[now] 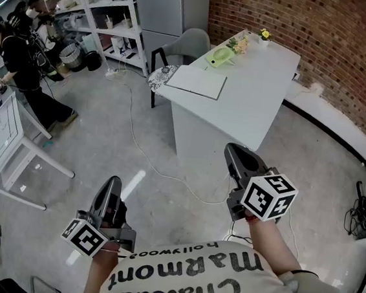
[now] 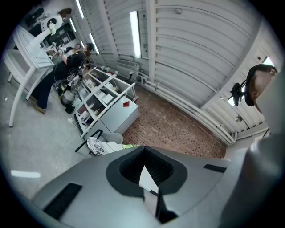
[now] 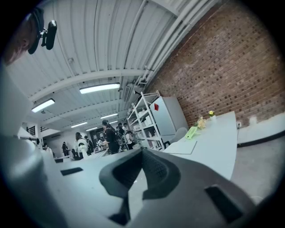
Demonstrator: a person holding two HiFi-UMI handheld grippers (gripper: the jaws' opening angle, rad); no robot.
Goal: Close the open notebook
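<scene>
The notebook [image 1: 199, 82] lies flat as a pale rectangle near the left front corner of the white table [image 1: 261, 86], far ahead across the floor. In the right gripper view the notebook [image 3: 180, 147] shows small on the table's near end. My left gripper [image 1: 110, 186] is low at the left, close to my body, jaws together with nothing between them [image 2: 144, 178]. My right gripper [image 1: 235, 153] is held higher at the right, pointing toward the table, jaws also together and empty [image 3: 136, 178]. Both are well short of the table.
A green object [image 1: 220, 57] and small flowers [image 1: 265, 34] sit at the table's far end. A grey chair [image 1: 180, 48] stands at its left. Cables [image 1: 167, 173] trail over the floor. A white side table [image 1: 6, 130], people [image 1: 17, 53] and shelving [image 1: 100, 4] are at left.
</scene>
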